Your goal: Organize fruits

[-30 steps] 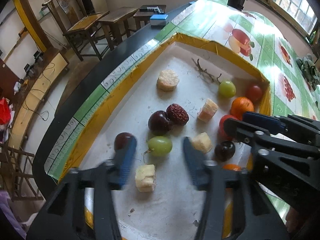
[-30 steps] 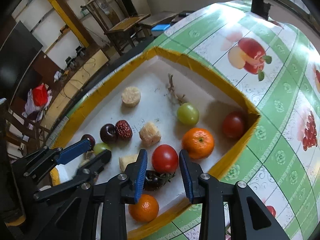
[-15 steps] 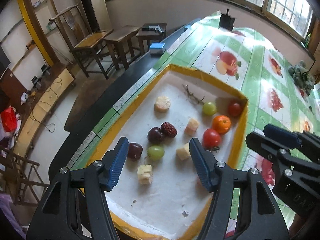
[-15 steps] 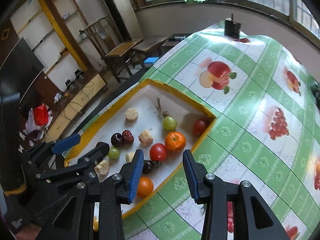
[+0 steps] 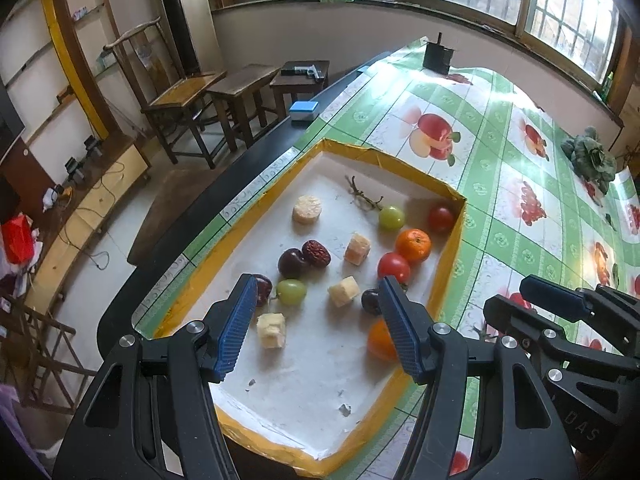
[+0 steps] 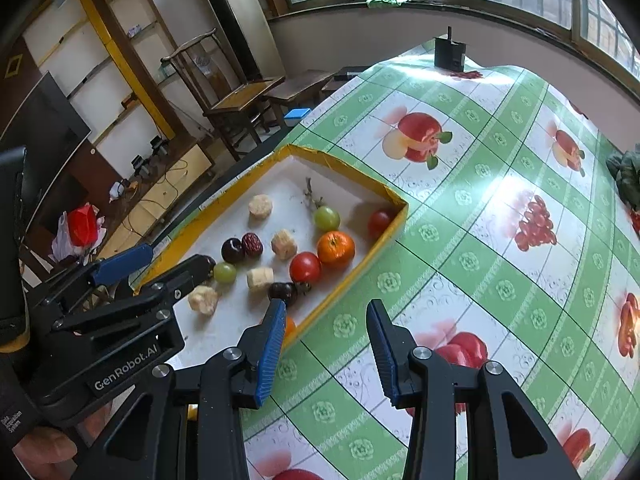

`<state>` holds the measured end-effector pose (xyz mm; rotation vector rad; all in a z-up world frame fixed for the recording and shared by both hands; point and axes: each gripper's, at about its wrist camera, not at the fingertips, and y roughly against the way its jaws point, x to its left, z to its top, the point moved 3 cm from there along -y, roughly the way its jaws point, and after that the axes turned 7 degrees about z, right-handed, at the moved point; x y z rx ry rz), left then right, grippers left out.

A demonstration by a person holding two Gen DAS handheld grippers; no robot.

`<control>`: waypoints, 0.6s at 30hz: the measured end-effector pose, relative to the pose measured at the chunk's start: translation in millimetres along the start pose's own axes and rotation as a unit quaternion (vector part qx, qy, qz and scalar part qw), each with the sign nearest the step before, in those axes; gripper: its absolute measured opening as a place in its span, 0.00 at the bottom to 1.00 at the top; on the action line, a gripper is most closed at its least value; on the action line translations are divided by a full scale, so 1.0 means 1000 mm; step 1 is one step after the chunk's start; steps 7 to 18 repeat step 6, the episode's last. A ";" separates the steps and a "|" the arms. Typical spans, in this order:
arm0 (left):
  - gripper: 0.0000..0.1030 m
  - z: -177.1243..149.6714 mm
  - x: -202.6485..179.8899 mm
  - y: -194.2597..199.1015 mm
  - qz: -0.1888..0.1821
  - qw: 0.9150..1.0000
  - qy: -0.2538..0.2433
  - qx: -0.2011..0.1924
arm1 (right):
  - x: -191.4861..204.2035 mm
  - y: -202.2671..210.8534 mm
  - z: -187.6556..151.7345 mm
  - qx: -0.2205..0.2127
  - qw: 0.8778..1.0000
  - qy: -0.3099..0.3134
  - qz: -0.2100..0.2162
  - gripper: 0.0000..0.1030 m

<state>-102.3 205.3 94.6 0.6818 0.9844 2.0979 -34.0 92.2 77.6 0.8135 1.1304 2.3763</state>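
Observation:
A yellow-rimmed white tray [image 5: 448, 276] [image 6: 394, 222] on the table holds several fruits: an orange [image 5: 413, 245] [image 6: 335, 246], a red tomato [image 5: 393, 267] [image 6: 305, 267], green grapes [image 5: 391, 217] [image 5: 291, 291], dark cherries [image 5: 292, 262], a red date [image 5: 316, 253] and pale fruit chunks [image 5: 343, 291]. My left gripper [image 5: 316, 328] is open and empty, held above the tray's near half. My right gripper [image 6: 326, 346] is open and empty, above the tablecloth just right of the tray. A second orange [image 5: 380, 340] is partly hidden behind my left finger.
The table has a green fruit-print cloth [image 6: 500, 200]. A dark box [image 5: 439, 56] stands at its far end, a blue box [image 5: 304, 110] at its left edge, a leafy bundle [image 5: 592, 158] at far right. Wooden chair and stools [image 5: 224, 92] stand beside the table.
Both grippers have lifted up and back from the tray, so the tray looks smaller. The right gripper has shifted right, off the tomato and over the tablecloth. The fruits have not moved.

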 end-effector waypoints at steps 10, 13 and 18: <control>0.62 -0.003 -0.010 0.006 -0.007 1.000 -0.012 -0.005 | -0.008 0.008 -0.005 -0.004 1.000 -0.009 -0.003 0.39; 0.62 -0.003 -0.010 0.006 -0.007 1.000 -0.012 -0.005 | -0.008 0.008 -0.005 -0.004 1.000 -0.009 -0.003 0.39; 0.62 -0.003 -0.010 0.006 -0.007 1.000 -0.012 -0.005 | -0.008 0.008 -0.005 -0.004 1.000 -0.009 -0.003 0.39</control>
